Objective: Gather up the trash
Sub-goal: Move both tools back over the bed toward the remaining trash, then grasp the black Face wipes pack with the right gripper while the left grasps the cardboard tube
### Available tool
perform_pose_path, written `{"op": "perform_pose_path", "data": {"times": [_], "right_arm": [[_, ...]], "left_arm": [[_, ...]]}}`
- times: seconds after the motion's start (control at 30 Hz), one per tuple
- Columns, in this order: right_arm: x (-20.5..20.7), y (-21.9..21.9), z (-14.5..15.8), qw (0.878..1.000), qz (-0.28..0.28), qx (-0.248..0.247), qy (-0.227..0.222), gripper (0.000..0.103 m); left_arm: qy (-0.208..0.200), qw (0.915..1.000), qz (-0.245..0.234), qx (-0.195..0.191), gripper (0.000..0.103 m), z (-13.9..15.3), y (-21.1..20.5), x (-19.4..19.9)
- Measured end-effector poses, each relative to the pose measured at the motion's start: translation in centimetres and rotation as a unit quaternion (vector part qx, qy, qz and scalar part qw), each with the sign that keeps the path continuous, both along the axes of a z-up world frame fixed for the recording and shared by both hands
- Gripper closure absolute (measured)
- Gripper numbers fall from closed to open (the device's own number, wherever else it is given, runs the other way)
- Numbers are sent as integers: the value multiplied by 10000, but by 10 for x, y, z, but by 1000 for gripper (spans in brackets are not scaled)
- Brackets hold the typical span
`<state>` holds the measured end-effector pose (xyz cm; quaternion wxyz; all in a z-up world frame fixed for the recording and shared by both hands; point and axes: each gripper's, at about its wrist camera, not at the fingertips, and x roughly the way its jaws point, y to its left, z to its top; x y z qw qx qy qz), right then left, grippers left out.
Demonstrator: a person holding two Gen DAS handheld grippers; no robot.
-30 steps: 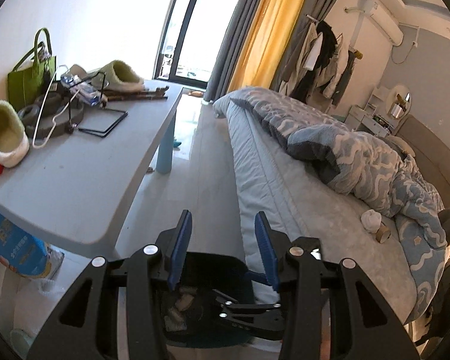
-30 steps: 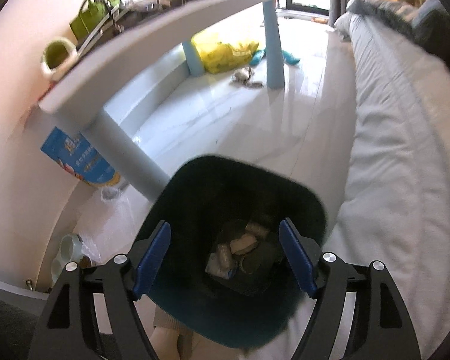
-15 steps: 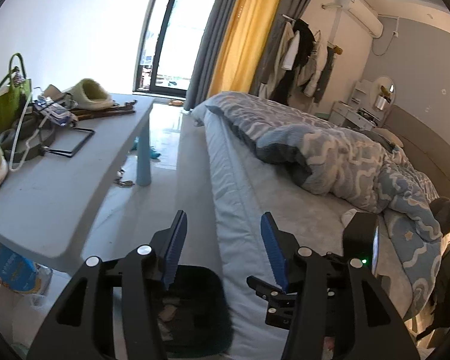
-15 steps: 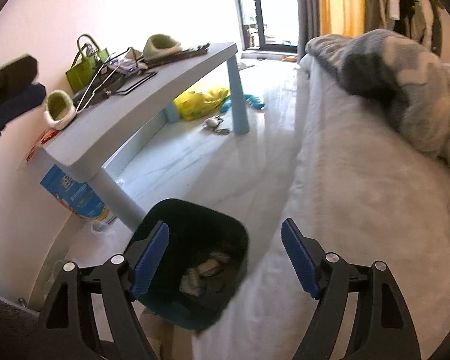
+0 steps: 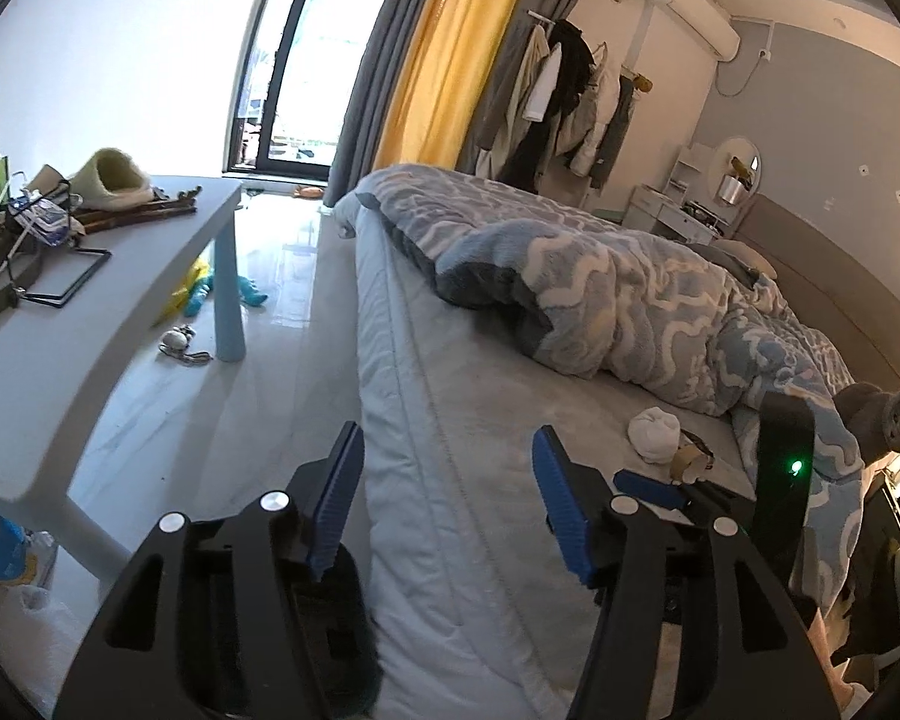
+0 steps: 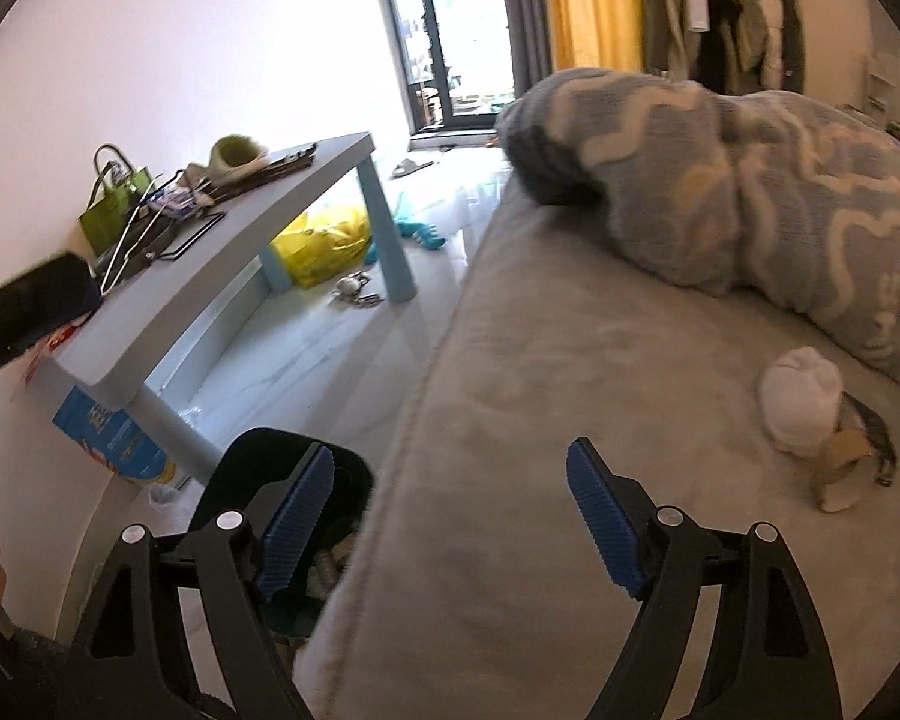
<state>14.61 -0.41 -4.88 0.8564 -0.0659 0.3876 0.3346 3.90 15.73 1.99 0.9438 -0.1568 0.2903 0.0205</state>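
Observation:
A crumpled white tissue (image 6: 801, 399) and a banana peel (image 6: 846, 465) lie together on the grey bed sheet, beside the patterned duvet; they also show in the left wrist view, tissue (image 5: 654, 433) and peel (image 5: 690, 461). A black trash bin (image 6: 282, 468) with several scraps inside stands on the floor against the bed's edge. My right gripper (image 6: 450, 516) is open and empty over the bed edge, with the tissue up and to its right. My left gripper (image 5: 444, 504) is open and empty over the bed edge; the bin (image 5: 336, 630) sits behind its left finger.
A low grey table (image 5: 60, 324) along the left wall holds a green bag (image 6: 114, 210), cables and a slipper. A yellow bag (image 6: 324, 246) and small items lie on the floor under it. A grey cat (image 5: 888, 414) sits at the bed's right. The duvet (image 5: 630, 294) covers the far bed.
Both grippers have lifted from above the bin and swung right toward the bed. The tissue and peel have come into the right wrist view; the bin has slid to the lower left.

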Motion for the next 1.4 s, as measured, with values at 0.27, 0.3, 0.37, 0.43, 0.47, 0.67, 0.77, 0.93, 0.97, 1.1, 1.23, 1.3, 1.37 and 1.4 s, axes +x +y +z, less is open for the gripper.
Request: {"op": "perform_pose_path", "data": {"times": [0.27,0.3,0.37,0.43,0.47,0.67,0.77,0.93,0.97,1.1,1.23,1.3,1.37,1.4], "right_arm": [[20,-38,3,9998,-195,28,-53,20],[22,-41,4,9997,-215,30,-62,20],[28,-51,6,9995,-297,43,-99,19],[34,-63,8,9991,-388,57,-129,19],[37,-70,8,9990,-432,66,-133,19],[57,-111,6,9972,-737,139,-68,19],[66,-129,5,9960,-882,169,-38,18],[84,-156,1,9933,-1125,243,96,17],[86,-160,1,9929,-1155,261,107,17],[98,-176,2,9921,-1210,290,162,16],[110,-190,1,9910,-1289,310,201,15],[117,-197,0,9903,-1323,326,252,15],[126,-203,-3,9893,-1354,406,356,15],[128,-206,-4,9887,-1377,442,391,15]], "left_arm": [[25,9997,-249,34,39,-3,-34,22],[28,9996,-281,33,37,-4,-38,25],[42,9993,-357,55,36,-5,-47,31],[64,9991,-416,78,36,-7,-55,36],[79,9990,-437,78,36,-8,-59,40],[163,9982,-585,4,35,-16,-83,61],[185,9977,-658,1,35,-19,-96,68],[261,9965,-791,-27,33,-26,-116,82],[288,9961,-834,-36,33,-29,-120,85],[358,9948,-958,-6,33,-35,-138,95],[430,9931,-1095,-21,33,-42,-154,105],[464,9919,-1184,7,33,-45,-165,110],[507,9907,-1266,21,33,-50,-173,115],[534,9901,-1300,24,33,-52,-176,117]]}}
